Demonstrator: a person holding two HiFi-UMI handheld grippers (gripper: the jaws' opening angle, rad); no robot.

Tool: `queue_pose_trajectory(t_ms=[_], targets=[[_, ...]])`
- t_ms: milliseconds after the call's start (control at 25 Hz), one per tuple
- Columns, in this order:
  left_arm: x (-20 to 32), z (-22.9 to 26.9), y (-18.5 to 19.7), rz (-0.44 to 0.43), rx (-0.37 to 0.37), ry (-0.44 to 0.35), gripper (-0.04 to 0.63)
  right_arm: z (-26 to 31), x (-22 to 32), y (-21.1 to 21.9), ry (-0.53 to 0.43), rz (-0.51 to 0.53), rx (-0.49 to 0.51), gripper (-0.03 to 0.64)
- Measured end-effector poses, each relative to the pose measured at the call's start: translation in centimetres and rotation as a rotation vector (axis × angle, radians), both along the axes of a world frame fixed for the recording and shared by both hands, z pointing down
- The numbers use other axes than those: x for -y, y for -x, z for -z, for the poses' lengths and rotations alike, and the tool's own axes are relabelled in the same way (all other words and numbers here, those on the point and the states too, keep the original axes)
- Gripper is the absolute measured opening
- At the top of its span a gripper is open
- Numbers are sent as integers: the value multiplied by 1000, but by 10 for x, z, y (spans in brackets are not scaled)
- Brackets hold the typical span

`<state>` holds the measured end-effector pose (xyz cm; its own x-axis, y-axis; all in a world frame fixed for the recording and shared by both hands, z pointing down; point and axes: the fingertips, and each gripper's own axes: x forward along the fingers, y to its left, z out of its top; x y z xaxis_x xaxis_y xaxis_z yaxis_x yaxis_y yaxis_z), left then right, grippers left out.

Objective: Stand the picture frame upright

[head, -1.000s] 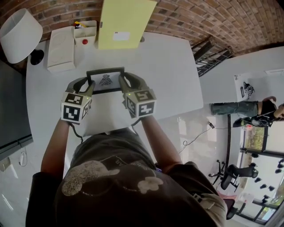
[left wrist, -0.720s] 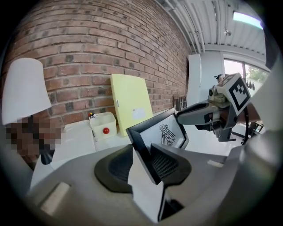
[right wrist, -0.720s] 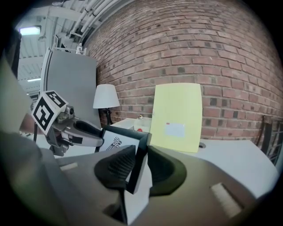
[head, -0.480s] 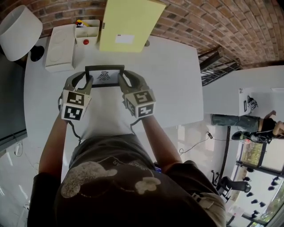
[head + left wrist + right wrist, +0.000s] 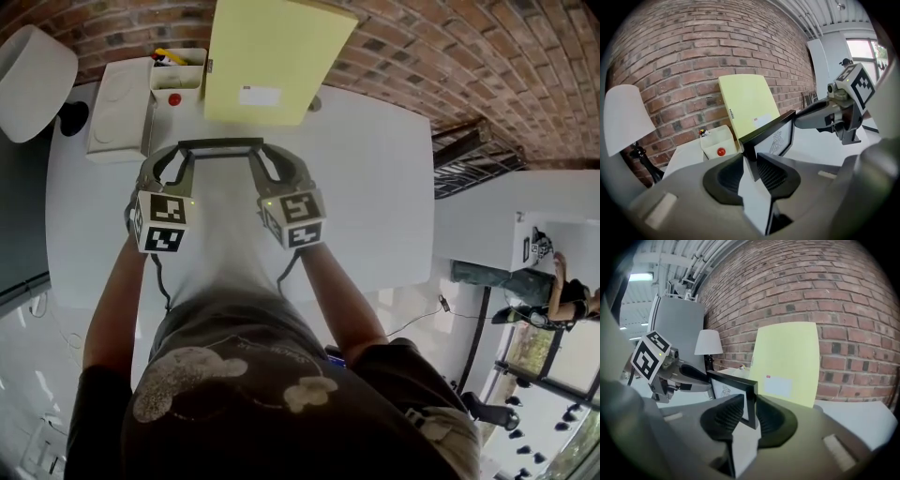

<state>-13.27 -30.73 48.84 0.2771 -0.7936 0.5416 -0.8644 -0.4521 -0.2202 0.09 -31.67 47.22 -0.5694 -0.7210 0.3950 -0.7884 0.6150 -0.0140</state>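
A black picture frame (image 5: 220, 145) with a white print is lifted above the white table (image 5: 366, 187), and in the head view only its top edge shows. My left gripper (image 5: 184, 157) pinches its left side and my right gripper (image 5: 259, 157) its right side. In the left gripper view the frame (image 5: 776, 136) runs out from between the ribbed pads of the left gripper (image 5: 751, 171), whose jaws are closing on its edge. In the right gripper view the frame's corner (image 5: 751, 390) sits clamped in the right gripper (image 5: 751, 412).
A large yellow board (image 5: 272, 56) leans on the brick wall just behind the frame. A white box (image 5: 117, 108), a small white bin (image 5: 178, 80) with a red ball and a white lamp shade (image 5: 33, 80) stand at the back left.
The frame has tipped up from a slanted pose, so its print no longer faces the head camera. Both grippers have moved with it toward the wall.
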Motion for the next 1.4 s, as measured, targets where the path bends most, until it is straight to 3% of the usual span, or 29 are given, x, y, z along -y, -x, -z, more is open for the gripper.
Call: queue_pose_trajectory(t_ms=[800, 1400], targets=[[27, -43, 11, 47, -25, 111, 95, -46, 25, 10, 77, 3, 19, 87], [28, -50, 11, 25, -23, 115, 97, -53, 21, 10, 59, 19, 5, 87]])
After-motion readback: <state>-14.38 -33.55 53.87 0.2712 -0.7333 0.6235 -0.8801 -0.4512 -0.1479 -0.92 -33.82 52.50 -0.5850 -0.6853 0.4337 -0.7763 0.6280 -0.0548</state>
